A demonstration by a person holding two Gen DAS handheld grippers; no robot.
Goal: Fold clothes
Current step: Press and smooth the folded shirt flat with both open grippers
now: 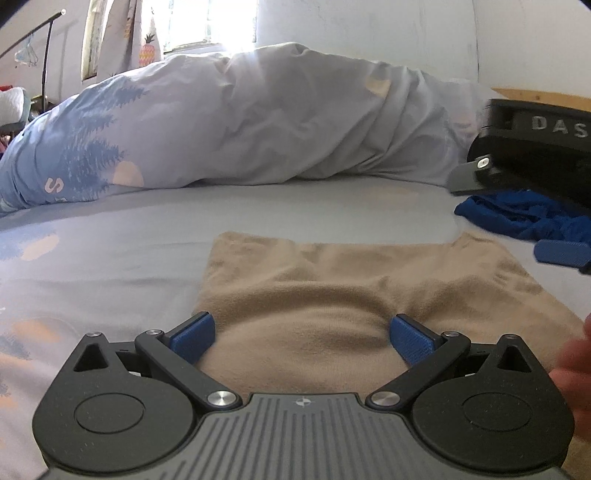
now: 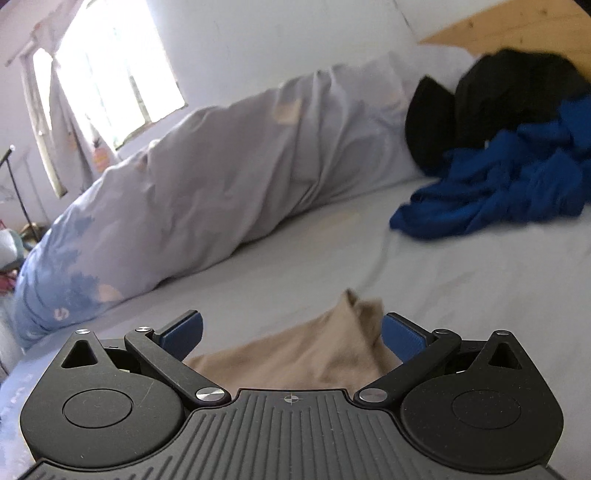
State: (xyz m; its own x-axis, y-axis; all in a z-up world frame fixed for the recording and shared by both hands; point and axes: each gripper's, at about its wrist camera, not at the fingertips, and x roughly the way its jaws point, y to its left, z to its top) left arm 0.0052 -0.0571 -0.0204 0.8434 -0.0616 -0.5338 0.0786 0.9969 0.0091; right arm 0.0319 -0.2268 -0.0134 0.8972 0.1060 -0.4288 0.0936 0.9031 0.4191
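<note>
The tan garment (image 1: 354, 295) lies flat, directly ahead of the left gripper (image 1: 301, 341). Its jaws are spread apart. The right gripper (image 2: 291, 338), also spread, straddles a raised corner.

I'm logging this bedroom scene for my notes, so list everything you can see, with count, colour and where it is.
Tan garment: one, beige, flat on the bed before the left tongs; a corner sticks up between the right tongs.
Blue garment: one, royal blue, crumpled at the far right of the bed.
Black garment: one, black, heaped behind the blue one.
Duvet: one, pale grey-blue with a tree print, rolled along the wall.
Bed sheet: one, pale grey-blue, covering the bed.
Window: one, bright, far wall.
Curtain: pale, printed, beside the window.
Wooden headboard: one, light wood, far right.
Left tongs: one, black with blue pads, open.
Right tongs: one, same colours, open.
</note>
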